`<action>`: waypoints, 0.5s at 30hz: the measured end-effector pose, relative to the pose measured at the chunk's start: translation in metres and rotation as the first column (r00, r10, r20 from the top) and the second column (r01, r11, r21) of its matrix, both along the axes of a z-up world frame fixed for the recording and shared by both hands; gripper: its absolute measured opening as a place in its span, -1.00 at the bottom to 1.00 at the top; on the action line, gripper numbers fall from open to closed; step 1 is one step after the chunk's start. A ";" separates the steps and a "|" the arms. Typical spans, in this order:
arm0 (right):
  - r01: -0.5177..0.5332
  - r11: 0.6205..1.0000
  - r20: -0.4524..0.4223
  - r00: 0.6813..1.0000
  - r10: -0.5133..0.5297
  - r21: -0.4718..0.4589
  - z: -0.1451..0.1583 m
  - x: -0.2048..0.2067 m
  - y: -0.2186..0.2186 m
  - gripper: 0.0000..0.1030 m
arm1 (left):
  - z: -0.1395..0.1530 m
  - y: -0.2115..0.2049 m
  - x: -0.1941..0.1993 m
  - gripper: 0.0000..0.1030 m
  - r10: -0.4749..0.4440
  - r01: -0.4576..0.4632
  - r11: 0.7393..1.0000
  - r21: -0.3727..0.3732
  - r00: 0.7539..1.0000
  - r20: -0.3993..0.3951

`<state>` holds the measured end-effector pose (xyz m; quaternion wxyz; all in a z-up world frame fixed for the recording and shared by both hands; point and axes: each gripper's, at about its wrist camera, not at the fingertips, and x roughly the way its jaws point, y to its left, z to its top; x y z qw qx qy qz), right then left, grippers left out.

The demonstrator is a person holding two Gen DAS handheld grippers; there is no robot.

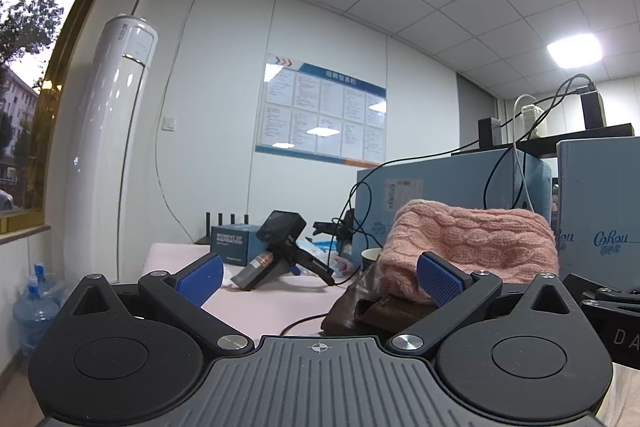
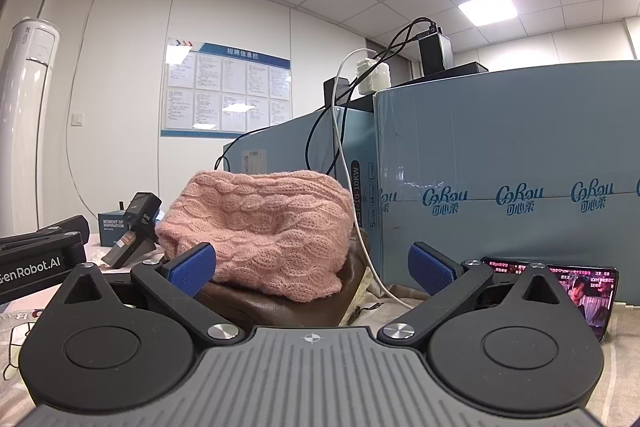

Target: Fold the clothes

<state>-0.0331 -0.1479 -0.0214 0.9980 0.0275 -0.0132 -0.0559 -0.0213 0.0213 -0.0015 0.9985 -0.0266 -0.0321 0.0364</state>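
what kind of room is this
Most likely an office or lab used as a workroom: a notice board on the wall, a grid ceiling with panel lights, and stacked cartons behind the pink sweater.

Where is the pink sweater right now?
The pink sweater lies bunched on a brown leather garment, left of centre in the right wrist view, in front of the blue boxes. Neither gripper touches it.

- We see a pink cable-knit sweater lying on a dark brown leather garment.
- Our grippers' pads are blue with a fine grid texture, on black arms.
- The boxes are pale blue with teal lettering.
- The table cover looks pale pink.
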 end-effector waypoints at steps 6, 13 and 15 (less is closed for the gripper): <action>0.000 1.000 -0.004 1.000 0.000 0.002 0.000 0.000 0.000 1.00 | 0.000 0.000 0.000 1.00 0.003 -0.003 1.000 -0.001 1.000 0.000; -0.001 1.000 -0.009 1.000 0.001 0.003 0.000 0.000 -0.001 1.00 | 0.000 0.001 0.001 1.00 0.002 -0.002 1.000 -0.002 1.000 -0.002; -0.001 1.000 -0.010 1.000 0.001 0.004 0.000 0.001 -0.001 1.00 | 0.000 0.001 0.001 1.00 0.002 -0.002 1.000 -0.001 1.000 -0.003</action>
